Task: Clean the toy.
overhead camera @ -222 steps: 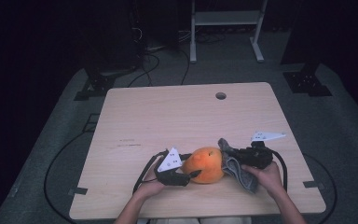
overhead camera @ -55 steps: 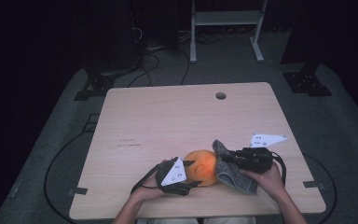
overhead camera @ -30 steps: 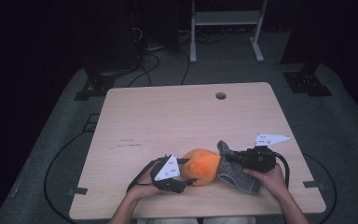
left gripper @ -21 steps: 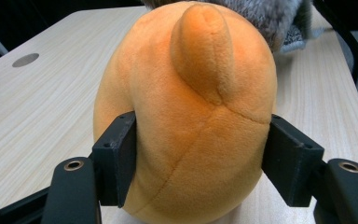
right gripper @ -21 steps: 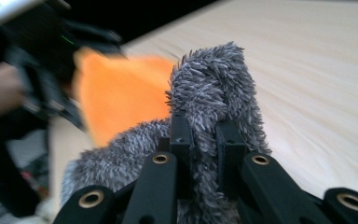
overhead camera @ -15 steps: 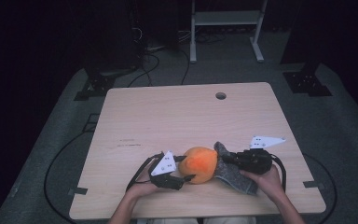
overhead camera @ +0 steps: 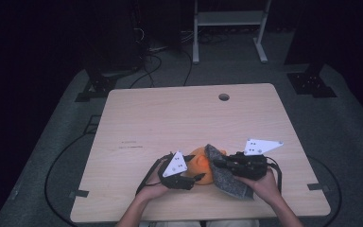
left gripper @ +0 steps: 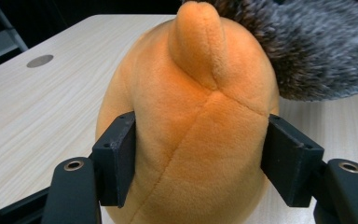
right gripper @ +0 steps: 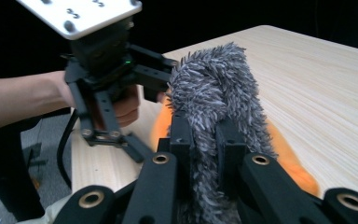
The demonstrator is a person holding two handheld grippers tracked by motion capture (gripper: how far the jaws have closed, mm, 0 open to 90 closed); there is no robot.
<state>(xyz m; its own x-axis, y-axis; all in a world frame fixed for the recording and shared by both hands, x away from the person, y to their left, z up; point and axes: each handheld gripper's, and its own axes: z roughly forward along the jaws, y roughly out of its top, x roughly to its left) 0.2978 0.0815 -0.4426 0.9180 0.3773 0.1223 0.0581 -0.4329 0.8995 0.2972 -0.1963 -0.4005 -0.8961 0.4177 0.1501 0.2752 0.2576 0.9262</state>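
Sitting at the near edge of the wooden table [overhead camera: 170,118], at about six o'clock from its centre, the orange plush toy [overhead camera: 202,163] lies between the two hand-held tools. The left gripper [overhead camera: 196,176] comes in from nine o'clock of the toy; in the left gripper view its jaws flank the orange body [left gripper: 186,140] on both sides, pads touching the plush, and they have just been opening slightly. The right gripper [overhead camera: 220,163] sits at three o'clock, its jaws pinched tight on the toy's grey fuzzy part [right gripper: 214,107], which stands up between them in the right gripper view and drapes toward the table edge [overhead camera: 229,182].
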